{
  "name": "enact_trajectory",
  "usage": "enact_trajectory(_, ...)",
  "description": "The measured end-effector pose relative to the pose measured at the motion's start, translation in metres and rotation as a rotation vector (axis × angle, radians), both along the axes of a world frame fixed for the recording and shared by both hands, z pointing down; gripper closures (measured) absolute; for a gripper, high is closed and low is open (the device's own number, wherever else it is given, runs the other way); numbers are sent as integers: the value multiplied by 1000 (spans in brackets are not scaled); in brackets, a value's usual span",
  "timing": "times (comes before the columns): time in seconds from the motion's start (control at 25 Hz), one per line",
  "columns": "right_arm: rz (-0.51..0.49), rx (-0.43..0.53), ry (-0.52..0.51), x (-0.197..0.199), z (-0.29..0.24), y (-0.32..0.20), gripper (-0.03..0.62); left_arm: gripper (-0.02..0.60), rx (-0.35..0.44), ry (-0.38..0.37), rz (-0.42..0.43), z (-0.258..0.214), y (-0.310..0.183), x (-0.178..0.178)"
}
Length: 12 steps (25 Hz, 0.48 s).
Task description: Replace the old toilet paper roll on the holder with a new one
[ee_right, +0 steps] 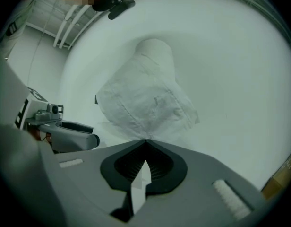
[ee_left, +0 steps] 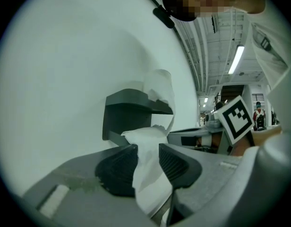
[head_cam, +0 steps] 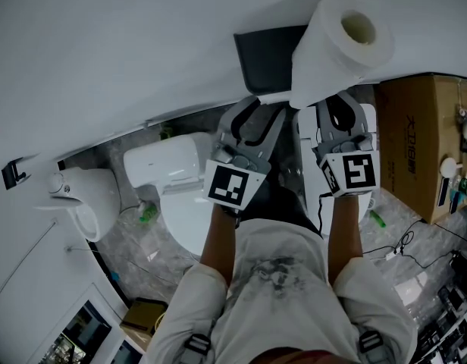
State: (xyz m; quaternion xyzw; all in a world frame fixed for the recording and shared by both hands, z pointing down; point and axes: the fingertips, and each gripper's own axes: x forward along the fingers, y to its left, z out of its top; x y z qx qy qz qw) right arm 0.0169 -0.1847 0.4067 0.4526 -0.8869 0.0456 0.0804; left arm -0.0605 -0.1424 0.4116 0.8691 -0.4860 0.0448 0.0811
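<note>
Closest to the head camera is the person's grey T-shirt point(head_cam: 275, 279), and both bare forearms reach forward from it. On the left side, on the marbled floor, stands a white ceramic toilet point(head_cam: 165, 161).

Next comes the left gripper point(ee_left: 148, 150), grey plastic with a black and white square marker on its cube. Its jaws stand wide apart. A crumpled strip of white tissue paper point(ee_left: 150, 183) hangs loosely between the pads, and they do not press on it. Just ahead of this gripper, the dark grey paper holder point(ee_left: 129, 110) is fixed on the white wall. Some white paper shows at its right end, but I cannot tell if it sits on the holder.

To the right, the right gripper point(ee_right: 146, 143) has its jaws fully closed on the loose edge of a big white toilet paper roll point(head_cam: 341, 42). This roll stands above the gripper, beside the holder and not on it, with its hollow core turned towards the head camera.

At the far right is a brown cardboard box point(head_cam: 423, 139). It has dark printed characters on its side, but they are too small to read.
</note>
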Motion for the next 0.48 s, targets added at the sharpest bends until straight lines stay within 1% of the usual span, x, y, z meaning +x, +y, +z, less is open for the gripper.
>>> enact_trajectory(0.2,0,-2,-18,2,-1,-1,592,445,-9,7,48,1,2,4)
enact_trajectory(0.28,0,-4,-23,4,-1,-1,592,445,-9,-4,71,1,3,6)
enact_trajectory(0.36,-11,-9,-22,4,2,-1,592,445,0,-33,45,3,0,3)
enact_trajectory(0.4,-15,-11,-23,3,3,-2,592,448,6,-35,23,3,-1,1)
enact_trajectory(0.48,-20,-12,-29,3,3,-2,592,448,7,-17,-16,4,-3,-1)
